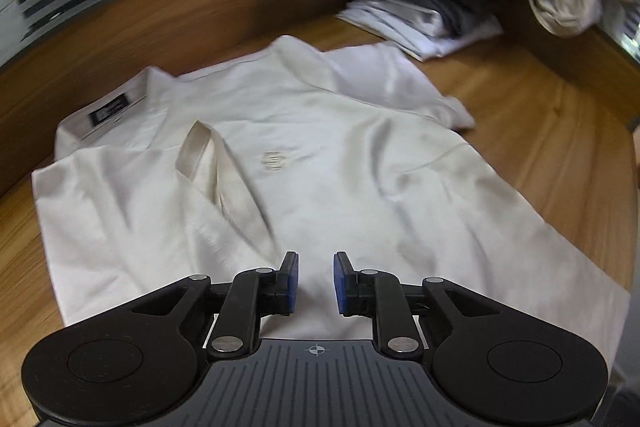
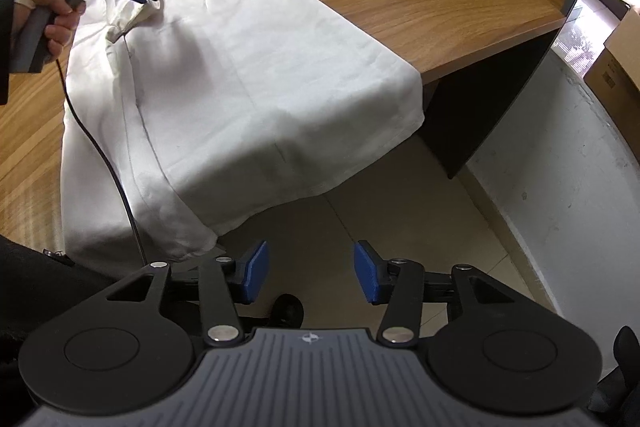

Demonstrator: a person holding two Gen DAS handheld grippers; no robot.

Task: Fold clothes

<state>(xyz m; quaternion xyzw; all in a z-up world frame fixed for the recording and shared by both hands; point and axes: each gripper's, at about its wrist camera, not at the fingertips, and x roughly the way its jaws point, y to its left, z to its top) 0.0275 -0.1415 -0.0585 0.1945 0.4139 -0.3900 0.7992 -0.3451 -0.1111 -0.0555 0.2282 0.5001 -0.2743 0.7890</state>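
Blue-padded and parted with nothing between its jaws, the left gripper (image 1: 315, 283) hovers over the white polo shirt (image 1: 280, 155), spread front-up on the wooden table (image 1: 540, 131); folded clothes (image 1: 424, 7) are stacked beyond. From the right wrist, the right gripper (image 2: 310, 271) is also wide and empty, off the table edge, just short of the overhanging hem. Folding looks barely begun; next, each gripper probably needs to pinch a shirt edge.

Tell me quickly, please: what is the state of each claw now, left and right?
Left claw: open, holding nothing, above the white shirt.
Right claw: open, holding nothing, off the desk edge over the floor.
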